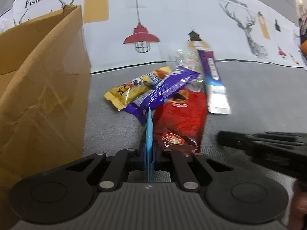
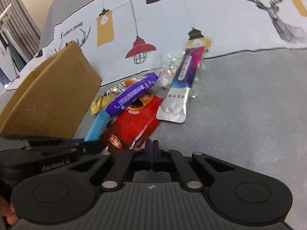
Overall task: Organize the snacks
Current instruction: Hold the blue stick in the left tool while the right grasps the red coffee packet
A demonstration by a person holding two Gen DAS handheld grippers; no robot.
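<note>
A heap of snacks lies on the grey cloth: a yellow packet (image 1: pixel 124 92), a purple packet (image 1: pixel 168 88), a red packet (image 1: pixel 180 118), a purple-and-silver stick pouch (image 1: pixel 214 84) and a clear wrapper (image 1: pixel 182 57). My left gripper (image 1: pixel 149 145) is shut on a thin light-blue packet (image 1: pixel 149 126), seen edge-on, whose far end sits under the purple packet (image 2: pixel 132 94). The right wrist view shows that blue packet (image 2: pixel 96 126) slanting up from the left gripper (image 2: pixel 86 145). My right gripper (image 2: pixel 152 143) is shut with nothing between its fingers, just right of the red packet's (image 2: pixel 134 122) near corner.
An open cardboard box (image 1: pixel 42 88) stands at the left, close beside the heap. The printed cloth with lamps and deer (image 1: pixel 172 19) rises behind the snacks. Grey cloth (image 2: pixel 249 105) spreads to the right. A hand (image 2: pixel 7 214) shows at the left edge.
</note>
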